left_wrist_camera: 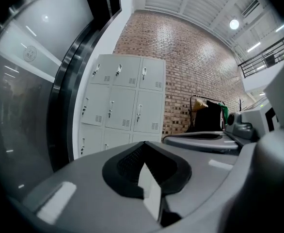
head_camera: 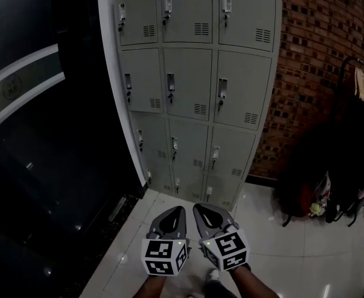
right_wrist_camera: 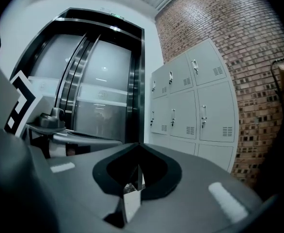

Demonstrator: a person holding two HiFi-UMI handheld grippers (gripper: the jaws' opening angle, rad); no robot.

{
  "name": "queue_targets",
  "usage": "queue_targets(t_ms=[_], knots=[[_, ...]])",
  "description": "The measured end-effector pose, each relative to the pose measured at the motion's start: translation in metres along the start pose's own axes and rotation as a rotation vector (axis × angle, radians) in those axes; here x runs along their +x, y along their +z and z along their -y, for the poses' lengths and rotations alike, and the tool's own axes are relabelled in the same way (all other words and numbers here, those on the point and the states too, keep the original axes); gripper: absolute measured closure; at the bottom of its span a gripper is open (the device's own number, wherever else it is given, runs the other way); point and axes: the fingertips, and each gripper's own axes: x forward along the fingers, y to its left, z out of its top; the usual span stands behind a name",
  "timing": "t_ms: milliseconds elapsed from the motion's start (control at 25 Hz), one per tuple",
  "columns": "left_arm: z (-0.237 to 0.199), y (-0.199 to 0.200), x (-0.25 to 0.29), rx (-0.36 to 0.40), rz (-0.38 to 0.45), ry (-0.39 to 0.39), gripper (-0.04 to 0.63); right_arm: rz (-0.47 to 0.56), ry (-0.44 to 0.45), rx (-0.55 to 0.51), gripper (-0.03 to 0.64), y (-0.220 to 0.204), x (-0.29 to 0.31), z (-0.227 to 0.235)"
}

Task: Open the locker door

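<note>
A grey bank of lockers (head_camera: 194, 85) stands ahead against the wall, three doors wide, every door shut, each with a small handle at its left side. It also shows in the left gripper view (left_wrist_camera: 125, 101) and in the right gripper view (right_wrist_camera: 195, 106). Low in the head view my left gripper (head_camera: 179, 211) and right gripper (head_camera: 199, 208) are held side by side over the floor, well short of the lockers. Both point toward them. The left gripper (left_wrist_camera: 143, 145) has its jaws together with nothing between them, and so does the right gripper (right_wrist_camera: 138, 145).
A brick wall (head_camera: 318, 54) runs to the right of the lockers. A rack with dark bags (head_camera: 350, 166) stands at the right. Dark glass doors (head_camera: 39, 135) fill the left. White floor tiles (head_camera: 281, 253) lie between me and the lockers.
</note>
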Motion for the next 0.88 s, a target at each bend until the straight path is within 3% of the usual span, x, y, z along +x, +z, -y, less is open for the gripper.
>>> queue_targets(t_ms=[880], knots=[[-0.067, 0.048, 0.206, 0.020, 0.013, 0.081, 0.589, 0.046, 0.115, -0.008, 0.617, 0.028, 0.169, 0.134]])
